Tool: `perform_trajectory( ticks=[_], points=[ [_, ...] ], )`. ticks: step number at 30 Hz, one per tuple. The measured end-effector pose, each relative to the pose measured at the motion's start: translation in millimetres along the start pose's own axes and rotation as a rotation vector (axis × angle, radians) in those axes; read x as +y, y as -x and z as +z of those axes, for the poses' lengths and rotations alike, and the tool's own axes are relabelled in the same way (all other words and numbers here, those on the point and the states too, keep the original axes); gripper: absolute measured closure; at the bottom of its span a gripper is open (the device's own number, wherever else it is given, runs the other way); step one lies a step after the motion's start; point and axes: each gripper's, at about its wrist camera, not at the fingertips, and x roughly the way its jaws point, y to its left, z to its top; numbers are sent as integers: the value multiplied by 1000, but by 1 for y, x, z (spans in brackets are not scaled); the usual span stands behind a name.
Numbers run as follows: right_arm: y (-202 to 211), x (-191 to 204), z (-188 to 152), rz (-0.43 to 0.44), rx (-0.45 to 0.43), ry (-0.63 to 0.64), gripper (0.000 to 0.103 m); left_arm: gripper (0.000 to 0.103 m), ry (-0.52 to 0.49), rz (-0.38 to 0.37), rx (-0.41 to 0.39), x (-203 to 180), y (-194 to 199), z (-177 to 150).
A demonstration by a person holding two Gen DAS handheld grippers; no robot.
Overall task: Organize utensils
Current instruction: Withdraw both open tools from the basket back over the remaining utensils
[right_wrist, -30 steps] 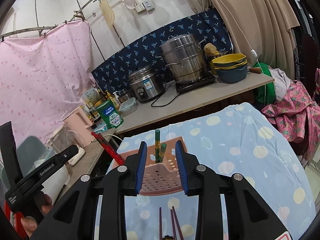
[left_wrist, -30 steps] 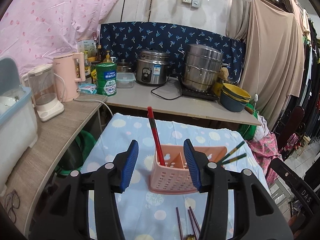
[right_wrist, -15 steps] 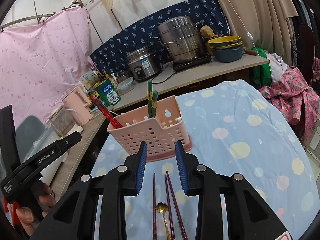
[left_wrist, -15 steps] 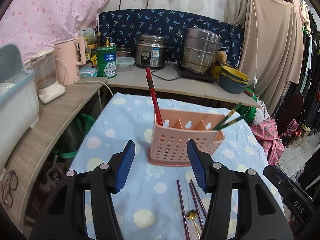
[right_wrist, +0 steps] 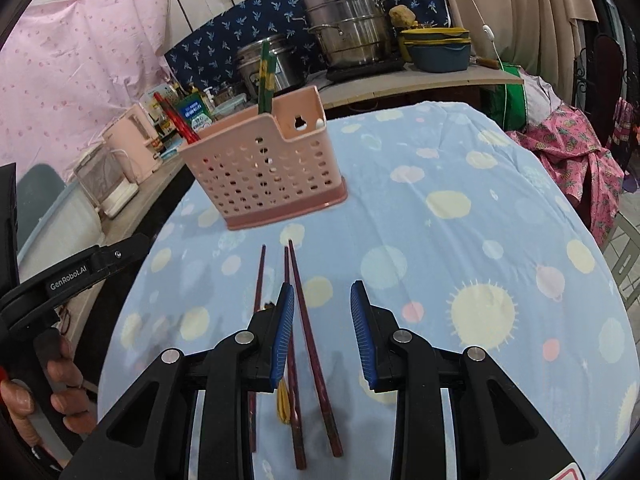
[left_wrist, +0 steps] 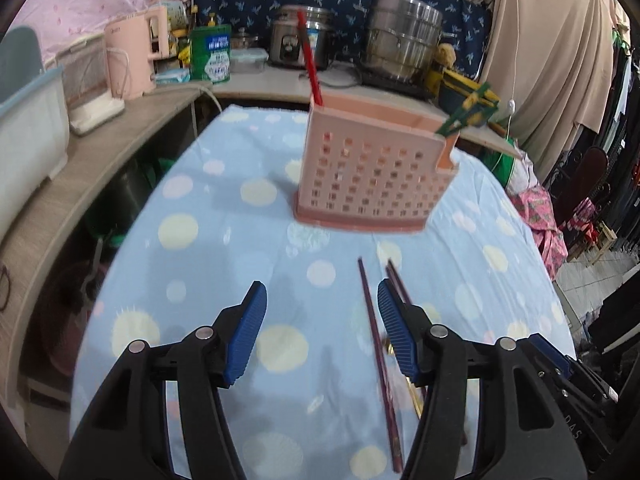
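A pink perforated utensil caddy stands on the blue spotted tablecloth. It holds red chopsticks at one end and green chopsticks at the other. In front of it, three dark maroon chopsticks and a gold spoon lie on the cloth. My left gripper hovers low over the cloth; its jaws are opening and grip nothing, and one maroon chopstick lies just inside its right finger. My right gripper is open above the chopsticks, touching none.
A wooden counter behind carries a steel pot, a rice cooker, a green tin, a pink kettle and stacked bowls. A hand holds the left gripper's body at the left edge. Clothes hang on the right.
Both grippers have come down toward the tablecloth and tipped forward; the caddy now stands beyond their fingertips. The left jaws have widened. The chopsticks and spoon have come into fuller view.
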Motion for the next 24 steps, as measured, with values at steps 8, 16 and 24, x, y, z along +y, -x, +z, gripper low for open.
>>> perform_trajectory(
  ticks=[8, 16, 24],
  points=[
    [-9, -4, -45, -24, 93, 39, 74, 48, -2, 8, 88, 3, -10, -44],
    [-15, -6, -70, -19, 147, 51, 74, 48, -23, -14, 127, -4, -10, -75],
    [-19, -3, -78, -13, 165, 75, 76, 48, -93, -39, 162, -24, -9, -99]
  ],
)
